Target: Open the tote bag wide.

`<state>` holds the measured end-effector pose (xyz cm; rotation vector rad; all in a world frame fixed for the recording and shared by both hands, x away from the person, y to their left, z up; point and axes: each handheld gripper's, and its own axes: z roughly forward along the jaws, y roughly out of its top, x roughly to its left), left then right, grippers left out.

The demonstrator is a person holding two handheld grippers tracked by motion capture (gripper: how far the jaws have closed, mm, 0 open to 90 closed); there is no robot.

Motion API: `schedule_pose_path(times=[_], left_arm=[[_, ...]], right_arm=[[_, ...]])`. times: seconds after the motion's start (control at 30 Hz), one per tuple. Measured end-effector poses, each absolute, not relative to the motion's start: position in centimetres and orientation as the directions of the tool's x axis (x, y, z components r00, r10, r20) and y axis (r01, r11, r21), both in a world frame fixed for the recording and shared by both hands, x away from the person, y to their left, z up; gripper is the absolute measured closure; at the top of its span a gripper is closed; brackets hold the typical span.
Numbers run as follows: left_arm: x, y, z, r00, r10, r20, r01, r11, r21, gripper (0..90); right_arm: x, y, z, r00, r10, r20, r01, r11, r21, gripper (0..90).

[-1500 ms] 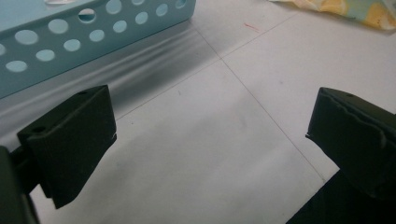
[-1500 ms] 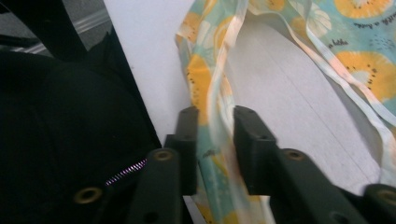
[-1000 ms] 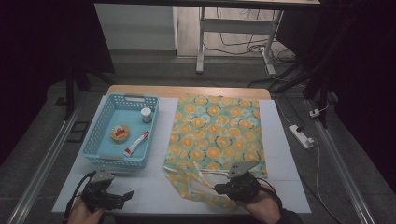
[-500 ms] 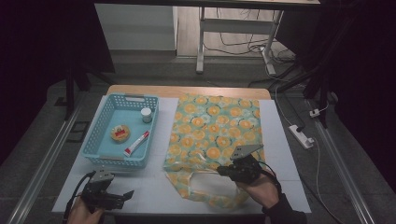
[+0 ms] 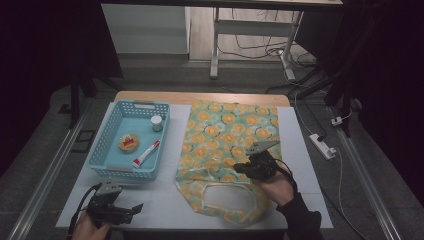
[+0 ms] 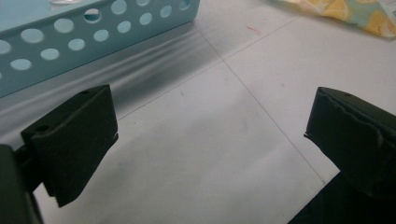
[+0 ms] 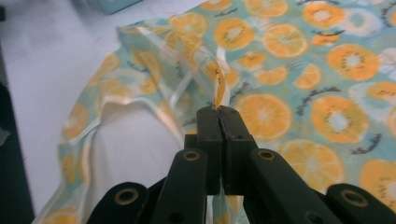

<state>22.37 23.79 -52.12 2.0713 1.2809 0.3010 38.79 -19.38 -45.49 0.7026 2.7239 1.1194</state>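
My right gripper (image 7: 219,114) is clamped tight on a pinch of the orange-print bag (image 7: 299,70) right at my jaw tips, so I'd pull slow and low to avoid slipping, while my left gripper (image 6: 210,135) idles wide open beside the blue basket (image 6: 93,28).

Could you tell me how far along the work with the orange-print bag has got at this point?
Early stage. Done: the right gripper is shut on the top layer of the bag near its handle. In hand: lifting that layer, which puckers up at the jaws. Left: the tube, jar and round item lie in the basket; the left gripper is open over the table.
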Motion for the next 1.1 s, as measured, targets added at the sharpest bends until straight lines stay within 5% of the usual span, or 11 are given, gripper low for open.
schedule_pose_path(times=[1.1], left_arm=[[22.4, 23.8, -52.1, 0.490, 0.858, -0.155, 0.707, -0.288, 0.646, 3.0]], right_arm=[[48.2, -17.6, -46.1, -0.839, 0.545, 0.007, 0.390, 0.591, 0.707, 88.5]])
